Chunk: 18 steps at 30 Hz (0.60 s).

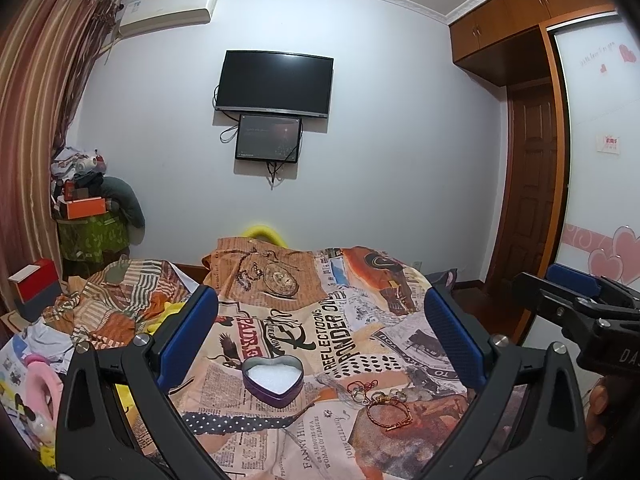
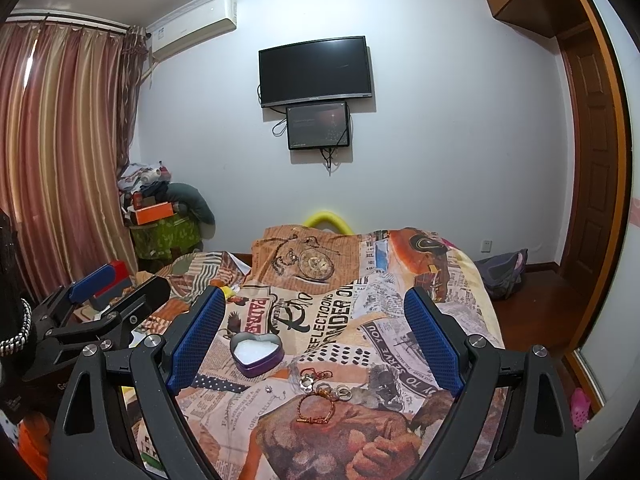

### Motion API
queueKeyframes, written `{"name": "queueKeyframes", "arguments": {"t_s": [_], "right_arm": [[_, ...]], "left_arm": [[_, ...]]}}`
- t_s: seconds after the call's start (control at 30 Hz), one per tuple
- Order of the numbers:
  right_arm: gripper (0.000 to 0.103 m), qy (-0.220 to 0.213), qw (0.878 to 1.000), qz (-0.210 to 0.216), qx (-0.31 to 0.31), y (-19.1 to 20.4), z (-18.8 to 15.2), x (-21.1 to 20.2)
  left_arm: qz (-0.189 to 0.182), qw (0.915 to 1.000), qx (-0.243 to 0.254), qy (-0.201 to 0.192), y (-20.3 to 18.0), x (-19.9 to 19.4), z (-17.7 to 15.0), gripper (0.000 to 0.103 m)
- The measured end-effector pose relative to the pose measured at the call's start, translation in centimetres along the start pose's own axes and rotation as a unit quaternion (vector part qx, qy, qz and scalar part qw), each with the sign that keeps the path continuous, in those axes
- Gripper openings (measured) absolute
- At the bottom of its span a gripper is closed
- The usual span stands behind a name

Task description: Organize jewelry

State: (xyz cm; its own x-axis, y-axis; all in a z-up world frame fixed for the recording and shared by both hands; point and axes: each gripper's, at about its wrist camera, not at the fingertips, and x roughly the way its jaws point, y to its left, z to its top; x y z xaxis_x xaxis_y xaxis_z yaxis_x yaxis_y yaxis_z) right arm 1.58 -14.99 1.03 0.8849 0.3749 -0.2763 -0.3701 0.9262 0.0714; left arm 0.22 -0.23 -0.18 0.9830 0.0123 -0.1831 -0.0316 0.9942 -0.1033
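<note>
A heart-shaped purple tin (image 1: 273, 379) (image 2: 257, 354) with white padding lies open on the printed bedspread. To its right lies loose jewelry: a braided orange bracelet (image 1: 386, 414) (image 2: 315, 408), several small rings (image 1: 358, 394) (image 2: 307, 383) and a thin red cord. My left gripper (image 1: 320, 336) hovers open over the tin and the jewelry, nothing between its blue pads. My right gripper (image 2: 316, 332) is open too, above the same spot and empty. Each gripper shows at the edge of the other's view.
The bedspread (image 2: 400, 320) covers a bed that ends at a white wall with a television (image 1: 274, 82). Clutter and boxes (image 1: 86, 208) pile up by the curtain on the left. A wooden floor and a door (image 2: 592, 160) lie to the right.
</note>
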Motion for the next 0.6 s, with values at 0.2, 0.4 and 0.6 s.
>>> {"name": "queueKeyframes", "arguments": {"t_s": [0.2,0.4,0.6], "right_arm": [[0.089,0.001,1.000,-0.001,-0.004,0.16,0.07,0.15],[0.089,0.000,1.000,-0.001,-0.003,0.26,0.03,0.13],[0.089,0.000,1.000,-0.001,-0.003,0.21,0.08,0.15]], "left_arm": [[0.000,1.0000,-0.003,0.002,0.24,0.00,0.04,0.103],[0.000,1.0000,-0.002,0.001,0.44,-0.02,0.12,0.103],[-0.003,1.0000,-0.003,0.003,0.35,0.05,0.14,0.103]]}}
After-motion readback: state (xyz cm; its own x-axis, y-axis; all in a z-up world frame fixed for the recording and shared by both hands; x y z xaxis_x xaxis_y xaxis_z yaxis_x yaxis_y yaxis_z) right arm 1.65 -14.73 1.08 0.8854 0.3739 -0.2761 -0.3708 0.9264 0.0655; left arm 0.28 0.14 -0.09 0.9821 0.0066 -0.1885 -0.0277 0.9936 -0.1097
